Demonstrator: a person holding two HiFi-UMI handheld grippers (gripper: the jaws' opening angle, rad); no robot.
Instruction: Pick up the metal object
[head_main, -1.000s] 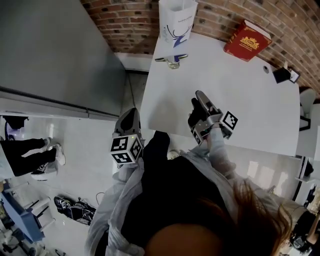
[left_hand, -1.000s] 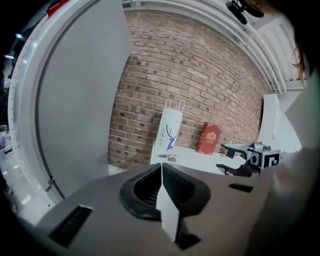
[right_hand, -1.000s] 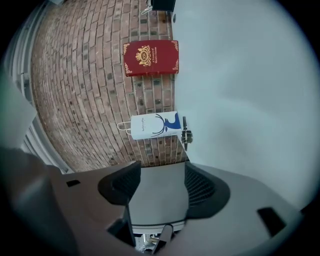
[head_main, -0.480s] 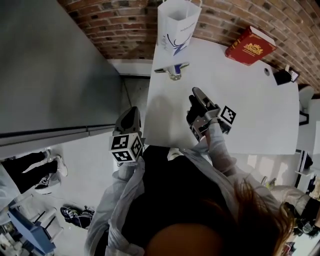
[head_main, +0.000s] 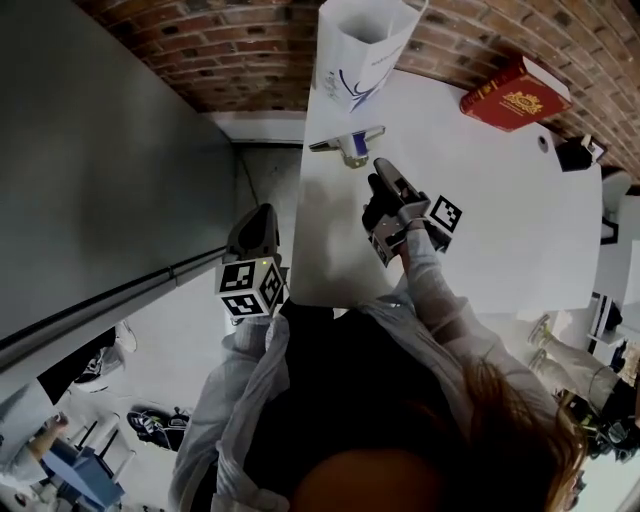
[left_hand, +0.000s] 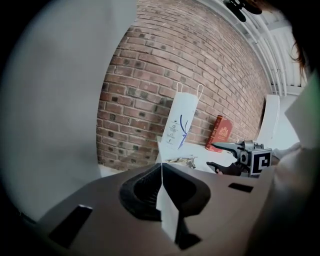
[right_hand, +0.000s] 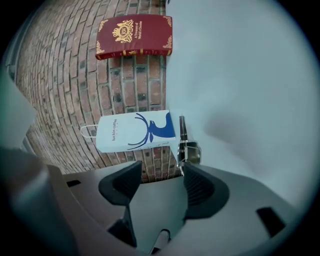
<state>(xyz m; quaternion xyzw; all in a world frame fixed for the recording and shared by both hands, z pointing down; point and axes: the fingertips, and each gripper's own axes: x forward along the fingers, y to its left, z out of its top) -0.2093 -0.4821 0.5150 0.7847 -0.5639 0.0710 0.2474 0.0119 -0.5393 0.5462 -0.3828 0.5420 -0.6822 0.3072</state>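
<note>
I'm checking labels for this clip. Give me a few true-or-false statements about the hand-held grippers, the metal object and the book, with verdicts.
1. The right hand-held gripper has its jaws apart, empty. True.
2. The left hand-held gripper holds the silver metal object. False: it lies on the white table.
3. The left hand-held gripper's jaws are together. True.
4. The red hardcover book lies on the floor. False: it is on the table.

White table, red-gold book, white blue-printed bag, silver metal object
</note>
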